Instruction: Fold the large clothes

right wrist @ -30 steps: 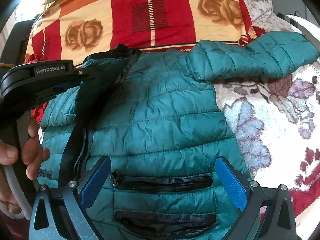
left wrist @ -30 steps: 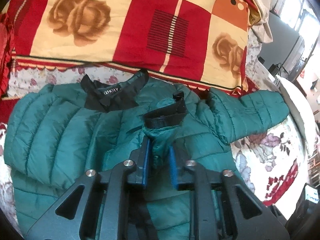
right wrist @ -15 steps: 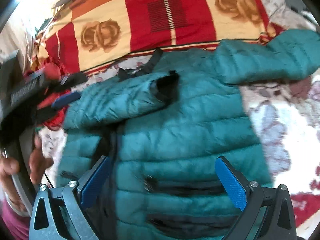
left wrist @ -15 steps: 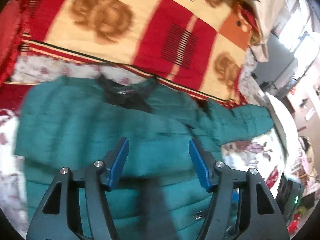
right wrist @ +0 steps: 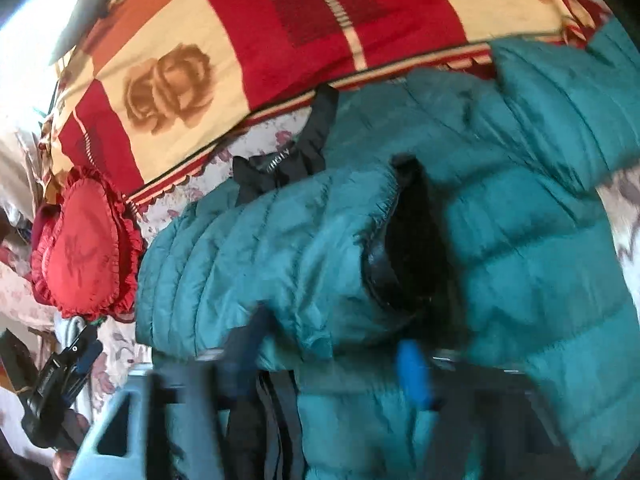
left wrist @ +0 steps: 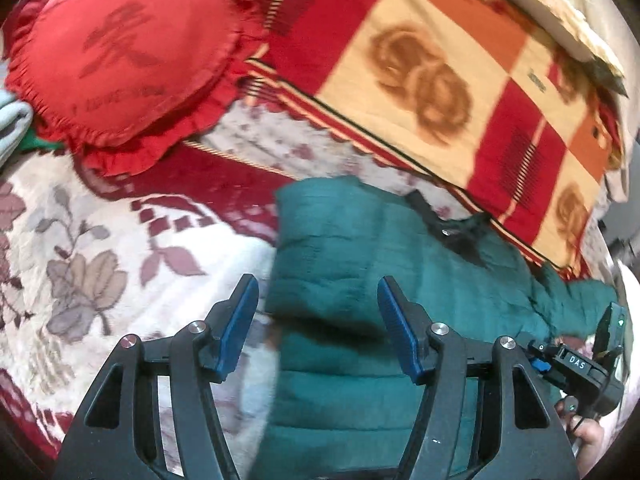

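Teal puffer jacket (left wrist: 352, 272) on floral bed (left wrist: 80, 248), left gripper (left wrist: 318, 324) spread, right gripper (right wrist: 332, 364) blurred, pinching folded-over sleeve (right wrist: 256, 256)

White letters "DAS" stand on the right gripper (left wrist: 576, 364), seen at the near right of the left wrist view. Print on the red heart cushion (left wrist: 120, 52), the blanket (left wrist: 536, 80) and the jacket's collar label (right wrist: 280, 158) is too blurred to read.
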The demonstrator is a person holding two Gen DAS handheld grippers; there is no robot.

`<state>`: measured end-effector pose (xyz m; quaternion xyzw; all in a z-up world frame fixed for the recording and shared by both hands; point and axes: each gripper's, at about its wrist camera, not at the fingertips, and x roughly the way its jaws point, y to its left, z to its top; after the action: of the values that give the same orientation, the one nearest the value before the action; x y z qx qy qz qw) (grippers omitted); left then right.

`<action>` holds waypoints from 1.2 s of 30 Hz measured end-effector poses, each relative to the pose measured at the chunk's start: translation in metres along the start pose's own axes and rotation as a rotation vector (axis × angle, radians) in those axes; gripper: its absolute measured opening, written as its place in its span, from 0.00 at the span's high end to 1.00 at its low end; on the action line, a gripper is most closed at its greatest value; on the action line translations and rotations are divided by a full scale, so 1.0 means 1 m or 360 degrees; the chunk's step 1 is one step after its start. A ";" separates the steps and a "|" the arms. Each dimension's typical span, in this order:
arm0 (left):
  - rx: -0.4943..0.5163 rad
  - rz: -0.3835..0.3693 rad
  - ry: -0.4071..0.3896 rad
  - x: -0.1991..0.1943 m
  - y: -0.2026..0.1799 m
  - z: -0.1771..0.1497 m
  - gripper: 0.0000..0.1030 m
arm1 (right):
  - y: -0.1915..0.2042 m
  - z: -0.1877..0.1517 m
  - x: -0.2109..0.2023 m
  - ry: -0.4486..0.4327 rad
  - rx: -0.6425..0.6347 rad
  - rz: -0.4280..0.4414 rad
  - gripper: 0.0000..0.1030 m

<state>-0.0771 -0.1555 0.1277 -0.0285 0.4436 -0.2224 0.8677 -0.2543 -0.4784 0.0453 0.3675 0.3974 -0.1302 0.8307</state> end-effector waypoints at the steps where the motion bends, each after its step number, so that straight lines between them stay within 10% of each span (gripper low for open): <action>1: -0.0010 0.0013 -0.0002 0.001 0.004 -0.001 0.40 | 0.003 0.001 0.000 -0.0012 -0.0031 -0.0014 0.65; 8: -0.0031 0.0058 0.0012 0.023 0.004 -0.001 0.40 | 0.047 0.021 -0.024 -0.0339 -0.0584 -0.0389 0.84; 16: 0.0024 0.0133 0.0137 0.069 -0.008 -0.006 0.40 | 0.025 0.049 0.009 -0.0379 -0.0644 -0.0724 0.85; 20: 0.0052 0.0151 0.0178 0.081 -0.011 -0.011 0.40 | -0.011 0.054 0.028 -0.0177 -0.0465 -0.0632 0.82; 24: 0.0052 0.0148 0.0146 0.074 -0.012 -0.008 0.40 | -0.016 0.051 0.002 -0.0243 -0.0351 -0.0591 0.46; 36: 0.0162 0.0183 0.0062 0.074 -0.039 0.011 0.40 | 0.076 0.032 0.016 -0.0187 -0.0759 -0.0384 0.46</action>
<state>-0.0456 -0.2228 0.0880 0.0456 0.4495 -0.1948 0.8706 -0.1872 -0.4469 0.0848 0.1033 0.4089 -0.1520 0.8939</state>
